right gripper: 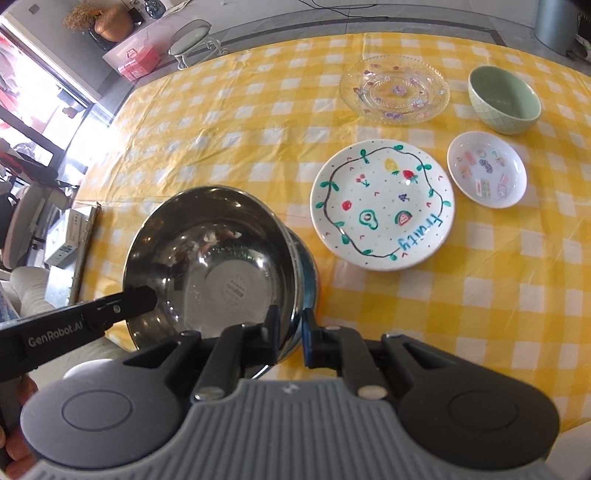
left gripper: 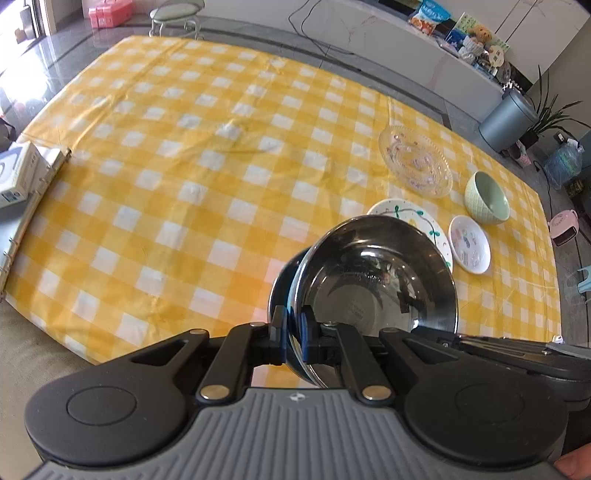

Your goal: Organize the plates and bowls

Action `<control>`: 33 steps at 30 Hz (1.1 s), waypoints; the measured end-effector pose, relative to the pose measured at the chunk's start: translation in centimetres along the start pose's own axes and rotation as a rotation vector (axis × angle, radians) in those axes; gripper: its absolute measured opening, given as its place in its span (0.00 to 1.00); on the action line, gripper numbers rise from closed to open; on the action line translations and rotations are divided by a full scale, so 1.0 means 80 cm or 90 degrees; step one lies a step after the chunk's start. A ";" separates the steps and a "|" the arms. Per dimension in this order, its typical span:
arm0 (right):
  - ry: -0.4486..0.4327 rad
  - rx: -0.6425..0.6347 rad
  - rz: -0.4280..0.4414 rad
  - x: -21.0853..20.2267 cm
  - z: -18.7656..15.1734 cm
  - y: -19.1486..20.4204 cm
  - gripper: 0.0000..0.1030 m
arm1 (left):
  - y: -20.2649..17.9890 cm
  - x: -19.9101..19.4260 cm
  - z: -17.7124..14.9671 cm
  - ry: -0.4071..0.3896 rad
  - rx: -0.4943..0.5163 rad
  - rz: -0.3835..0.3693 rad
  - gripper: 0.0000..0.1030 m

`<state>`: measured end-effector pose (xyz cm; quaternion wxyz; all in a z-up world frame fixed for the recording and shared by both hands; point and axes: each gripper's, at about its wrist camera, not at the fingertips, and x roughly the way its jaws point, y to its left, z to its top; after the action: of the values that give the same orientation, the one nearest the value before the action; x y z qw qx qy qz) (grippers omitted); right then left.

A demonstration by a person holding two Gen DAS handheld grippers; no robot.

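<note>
A steel bowl [left gripper: 373, 280] is gripped on its rim by both grippers and held above the yellow checked tablecloth. My left gripper [left gripper: 293, 332] is shut on its near rim. My right gripper [right gripper: 290, 328] is shut on the rim of the same steel bowl [right gripper: 218, 266]; the left gripper's finger [right gripper: 129, 302] shows at the bowl's left rim. On the table lie a fruit-painted white plate [right gripper: 382, 205], a small white dish [right gripper: 487, 170], a clear glass plate [right gripper: 395, 88] and a green bowl [right gripper: 504, 99].
A white box [left gripper: 14, 177] and a binder lie at the table's left edge. A stool [left gripper: 177, 14] stands beyond the far edge. A grey bin [left gripper: 508, 118] and a plant stand to the right on the floor.
</note>
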<state>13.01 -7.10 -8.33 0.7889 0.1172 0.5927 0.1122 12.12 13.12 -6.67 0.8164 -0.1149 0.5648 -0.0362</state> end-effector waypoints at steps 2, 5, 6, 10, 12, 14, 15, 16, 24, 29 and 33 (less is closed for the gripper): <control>-0.004 -0.009 -0.014 0.003 0.001 0.001 0.08 | 0.001 0.005 -0.001 0.008 0.001 0.001 0.07; 0.003 -0.011 -0.017 0.008 0.003 0.000 0.08 | 0.003 0.010 -0.003 0.013 -0.001 0.004 0.07; 0.006 -0.012 -0.018 0.011 0.003 0.001 0.08 | 0.004 0.012 -0.003 0.015 -0.002 0.006 0.07; 0.013 -0.015 -0.021 0.018 0.005 0.001 0.08 | 0.004 0.018 -0.002 0.022 -0.002 0.012 0.07; 0.013 -0.017 -0.025 0.018 0.006 0.002 0.08 | 0.003 0.021 -0.002 0.024 -0.001 0.014 0.07; 0.012 -0.020 -0.029 0.019 0.007 0.003 0.08 | 0.002 0.023 -0.002 0.027 0.002 0.017 0.07; 0.011 -0.022 -0.031 0.019 0.007 0.004 0.08 | 0.002 0.024 -0.002 0.029 0.003 0.019 0.07; 0.012 -0.022 -0.032 0.020 0.008 0.004 0.08 | 0.002 0.024 -0.002 0.030 0.003 0.020 0.07; 0.015 -0.027 -0.036 0.027 0.007 0.005 0.09 | 0.001 0.030 0.000 0.039 0.005 0.026 0.07; 0.014 -0.030 -0.034 0.026 0.007 0.005 0.12 | -0.001 0.033 -0.003 0.040 0.015 0.031 0.13; 0.017 -0.035 -0.032 0.026 0.008 0.007 0.16 | 0.000 0.029 -0.001 0.035 0.018 0.028 0.15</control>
<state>14.17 -5.91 -9.87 0.7865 0.0790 0.6027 0.1097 12.85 12.69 -8.81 0.8029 -0.0896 0.5886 -0.0292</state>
